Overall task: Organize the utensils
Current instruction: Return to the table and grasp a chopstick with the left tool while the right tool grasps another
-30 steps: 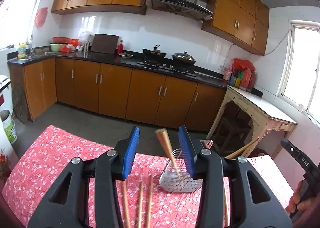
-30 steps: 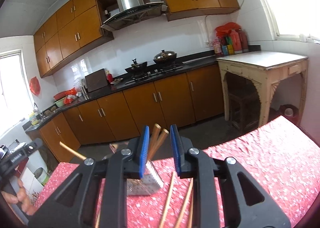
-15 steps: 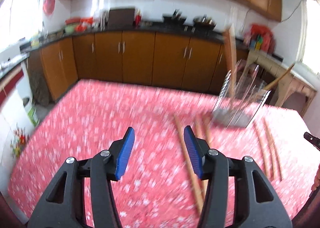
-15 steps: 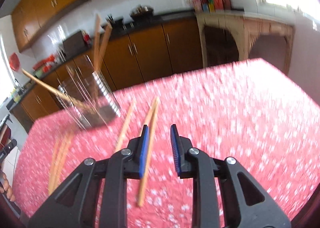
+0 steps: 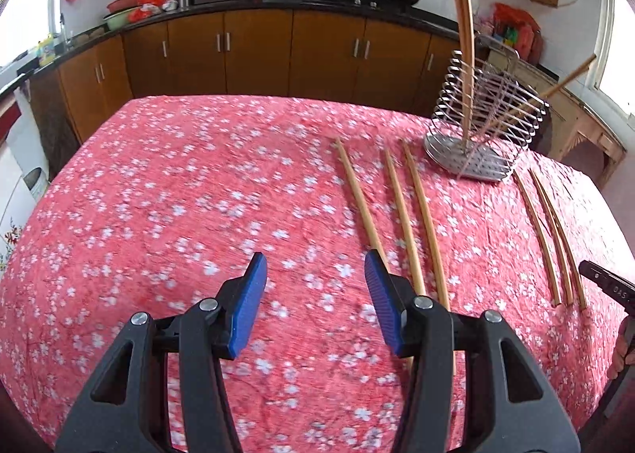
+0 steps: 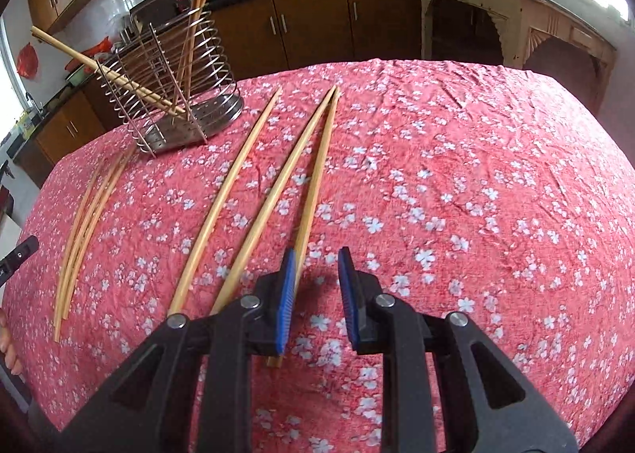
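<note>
Lying flat — six chopsticks; three in wire holder.

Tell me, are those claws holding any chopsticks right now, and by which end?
Nothing is held. The left claw and right claw are both open and empty above the chopsticks lying on the tablecloth.

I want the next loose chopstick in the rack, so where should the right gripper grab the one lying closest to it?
Grip that chopstick near its thick near end, from straight above, the right gripper with one finger either side across its width. It lies flat on the tablecloth, its thin tip touching the neighbouring chopstick, so the near end looks clearer.
</note>
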Demonstrator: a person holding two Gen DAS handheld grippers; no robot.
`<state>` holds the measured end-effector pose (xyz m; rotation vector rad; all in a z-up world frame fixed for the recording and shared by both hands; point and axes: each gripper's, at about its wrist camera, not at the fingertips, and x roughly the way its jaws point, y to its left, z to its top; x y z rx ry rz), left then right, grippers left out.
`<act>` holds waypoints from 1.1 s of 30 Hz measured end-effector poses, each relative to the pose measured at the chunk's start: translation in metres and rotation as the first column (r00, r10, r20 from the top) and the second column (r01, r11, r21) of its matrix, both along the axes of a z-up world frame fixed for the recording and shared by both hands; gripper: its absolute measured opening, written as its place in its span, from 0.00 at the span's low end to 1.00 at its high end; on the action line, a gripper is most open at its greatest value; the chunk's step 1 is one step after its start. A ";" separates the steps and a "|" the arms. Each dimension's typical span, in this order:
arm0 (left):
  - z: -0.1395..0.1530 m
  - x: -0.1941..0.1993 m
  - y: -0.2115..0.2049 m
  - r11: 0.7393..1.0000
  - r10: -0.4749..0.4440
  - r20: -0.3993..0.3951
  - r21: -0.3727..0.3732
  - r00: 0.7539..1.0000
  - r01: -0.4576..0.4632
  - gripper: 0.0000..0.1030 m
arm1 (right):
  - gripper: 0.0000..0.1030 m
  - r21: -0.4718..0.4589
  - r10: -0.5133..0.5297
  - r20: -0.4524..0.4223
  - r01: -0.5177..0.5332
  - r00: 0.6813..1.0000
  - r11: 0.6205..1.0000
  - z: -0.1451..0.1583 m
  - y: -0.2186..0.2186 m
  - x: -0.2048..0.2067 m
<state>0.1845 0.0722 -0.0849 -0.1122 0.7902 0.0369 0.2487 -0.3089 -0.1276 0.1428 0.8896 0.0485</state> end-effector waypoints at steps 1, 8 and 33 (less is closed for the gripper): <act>-0.001 0.002 -0.002 1.000 -0.005 -0.005 -0.005 1.000 0.005 0.50 | 0.22 0.000 0.005 0.002 -0.005 1.000 1.000 0.000 0.001 0.001; -0.002 0.010 -0.015 0.999 -0.022 -0.018 -0.028 1.000 0.021 0.50 | 0.22 -0.060 0.045 0.011 -0.044 0.999 0.997 0.005 0.016 0.001; -0.028 0.031 -0.061 0.993 -0.066 -0.102 0.089 0.993 0.075 0.09 | 0.08 -0.018 -0.064 0.016 0.064 0.998 0.998 -0.002 -0.011 0.019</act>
